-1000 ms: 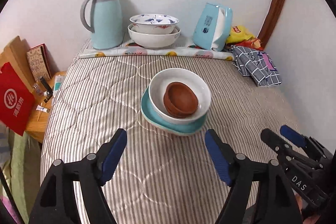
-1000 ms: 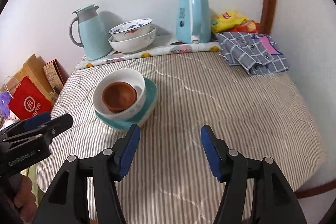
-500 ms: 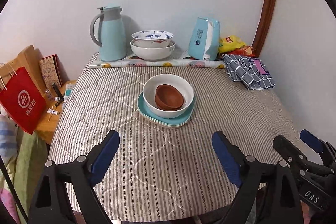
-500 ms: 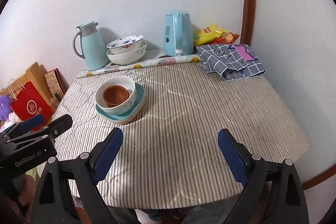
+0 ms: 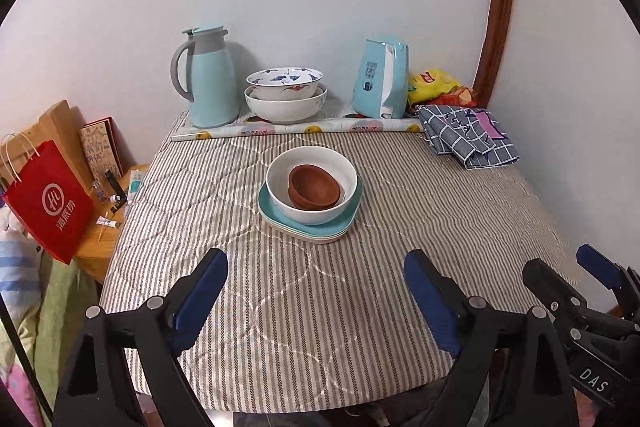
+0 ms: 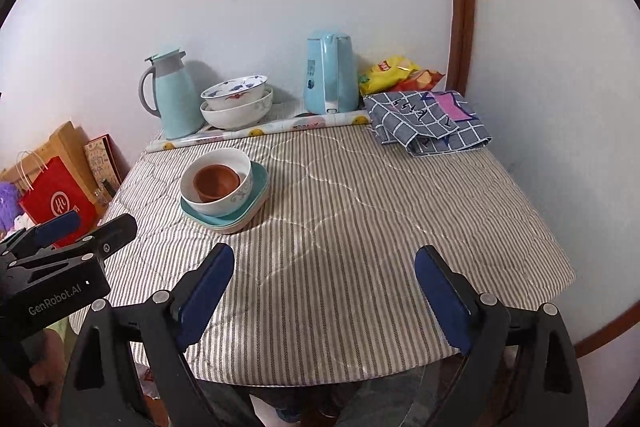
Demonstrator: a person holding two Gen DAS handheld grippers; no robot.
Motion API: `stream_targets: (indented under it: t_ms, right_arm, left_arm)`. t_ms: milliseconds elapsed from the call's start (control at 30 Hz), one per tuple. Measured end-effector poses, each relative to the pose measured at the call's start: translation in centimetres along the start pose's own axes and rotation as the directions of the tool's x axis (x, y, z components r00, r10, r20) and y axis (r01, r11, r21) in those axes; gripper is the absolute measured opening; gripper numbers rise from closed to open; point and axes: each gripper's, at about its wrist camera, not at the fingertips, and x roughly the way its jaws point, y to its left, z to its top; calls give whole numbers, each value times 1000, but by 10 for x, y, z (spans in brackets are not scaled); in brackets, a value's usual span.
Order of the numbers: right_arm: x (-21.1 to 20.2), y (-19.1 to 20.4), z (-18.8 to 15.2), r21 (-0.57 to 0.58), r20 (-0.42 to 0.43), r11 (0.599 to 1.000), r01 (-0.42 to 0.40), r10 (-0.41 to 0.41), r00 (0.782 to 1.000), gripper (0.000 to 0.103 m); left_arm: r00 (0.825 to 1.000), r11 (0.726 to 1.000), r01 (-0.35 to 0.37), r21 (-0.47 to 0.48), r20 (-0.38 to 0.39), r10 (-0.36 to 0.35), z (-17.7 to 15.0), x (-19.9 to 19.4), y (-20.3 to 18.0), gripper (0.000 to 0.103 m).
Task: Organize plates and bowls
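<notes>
Four bowls (image 5: 311, 183), two stacked plates (image 5: 310, 229).

Left gripper (image 5: 316, 291): black frame with blue pads, jaws spread wide, nothing between them, tilted downward.
Right gripper (image 6: 325, 287): same build, jaws spread wide and empty, tilted downward.
Relative position: the two grippers sit side by side, apart, each showing at the edge of the other's view.
Hands: mostly hidden; grip on the handles cannot be made out.
</notes>
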Motion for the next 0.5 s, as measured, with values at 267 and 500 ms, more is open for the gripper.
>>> stream_targets:
  t_ms: [267, 500]
  right_arm:
    - [-6, -1, -2, -9, 13, 1000, 4, -4, 1000, 91]
    - [-7, -1, -3, -11, 10, 1000, 5, -5, 1000, 91]
  left_arm:
    - [1000, 1000, 3, 4, 5, -3, -3, -5, -2, 90]
    - [1000, 1000, 5, 4, 0, -5, -5, -4, -1, 90]
